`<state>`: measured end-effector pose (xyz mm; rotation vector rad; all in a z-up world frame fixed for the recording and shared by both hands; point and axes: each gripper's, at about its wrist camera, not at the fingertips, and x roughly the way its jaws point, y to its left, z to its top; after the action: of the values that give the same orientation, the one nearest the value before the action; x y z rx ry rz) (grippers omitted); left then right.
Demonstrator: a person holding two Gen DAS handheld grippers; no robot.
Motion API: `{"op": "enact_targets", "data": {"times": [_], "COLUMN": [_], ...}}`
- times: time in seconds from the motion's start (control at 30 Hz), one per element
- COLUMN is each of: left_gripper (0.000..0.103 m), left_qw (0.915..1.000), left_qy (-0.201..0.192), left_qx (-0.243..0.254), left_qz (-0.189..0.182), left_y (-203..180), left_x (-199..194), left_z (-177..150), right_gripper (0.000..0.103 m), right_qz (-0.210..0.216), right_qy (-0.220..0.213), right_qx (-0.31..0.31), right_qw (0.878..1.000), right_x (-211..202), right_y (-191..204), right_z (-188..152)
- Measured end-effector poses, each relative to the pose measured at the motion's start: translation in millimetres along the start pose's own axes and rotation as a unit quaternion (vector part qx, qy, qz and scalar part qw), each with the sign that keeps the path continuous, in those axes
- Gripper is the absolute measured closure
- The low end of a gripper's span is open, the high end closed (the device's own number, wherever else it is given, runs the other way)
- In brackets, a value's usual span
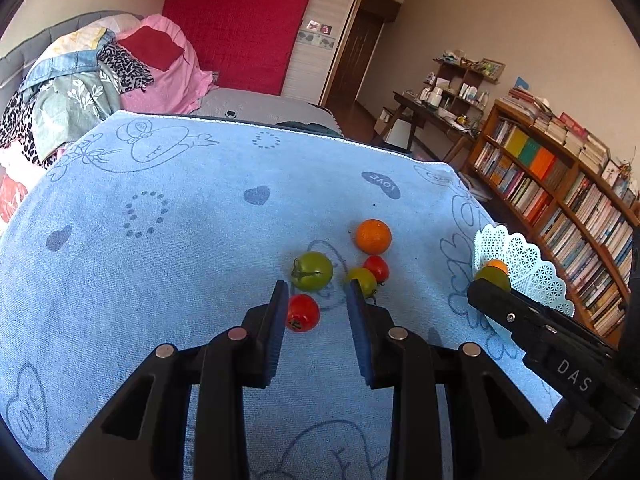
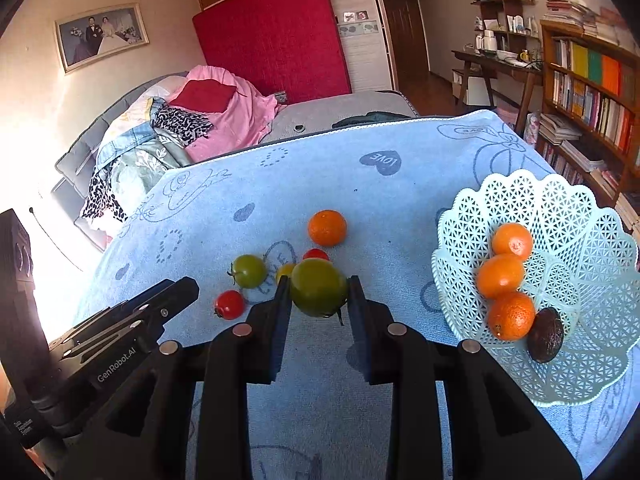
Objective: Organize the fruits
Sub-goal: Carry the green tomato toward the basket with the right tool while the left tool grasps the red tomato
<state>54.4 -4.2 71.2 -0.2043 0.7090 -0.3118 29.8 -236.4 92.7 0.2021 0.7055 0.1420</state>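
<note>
My right gripper [image 2: 318,284] is shut on a large green tomato [image 2: 318,288] and holds it above the blue towel [image 2: 360,208], left of the white lattice basket [image 2: 592,384]. The basket holds three oranges [image 2: 500,274] and a dark avocado [image 2: 546,334]. On the towel lie an orange [image 2: 327,227], a green tomato [image 2: 249,271], a red tomato [image 2: 229,304], another red tomato [image 2: 316,254] and a yellowish one [image 2: 285,272]. My left gripper [image 1: 318,292] is open and empty, just above a red tomato [image 1: 303,313] and a green tomato [image 1: 312,271].
The towel covers a table whose far edge [image 1: 280,126] borders a bed with piled clothes [image 1: 100,80]. A bookshelf [image 1: 560,184] stands to the right. The right gripper's body [image 1: 552,332] crosses the left wrist view in front of the basket [image 1: 524,264].
</note>
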Motion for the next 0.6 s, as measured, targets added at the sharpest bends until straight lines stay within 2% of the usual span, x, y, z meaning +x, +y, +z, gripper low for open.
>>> {"op": "enact_targets", "data": {"times": [0.17, 0.43, 0.6], "left_gripper": [0.072, 0.072, 0.072], "left_qw": [0.9994, 0.9982, 0.9974], "left_qy": [-0.010, -0.025, -0.036], "left_qx": [0.000, 0.026, 0.042], "left_qz": [-0.032, -0.048, -0.045], "left_y": [-6, -21, -25], "left_x": [-9, -18, -26], "left_z": [2, 3, 4], "right_gripper": [0.074, 0.074, 0.074], "right_qz": [-0.005, -0.021, -0.027], "right_qy": [-0.012, -0.037, -0.054], "right_qx": [0.015, 0.051, 0.068], "right_qw": [1.000, 0.998, 0.996], "right_x": [-18, -48, -66], "right_y": [-12, -43, -61], "right_z": [-4, -5, -7]}}
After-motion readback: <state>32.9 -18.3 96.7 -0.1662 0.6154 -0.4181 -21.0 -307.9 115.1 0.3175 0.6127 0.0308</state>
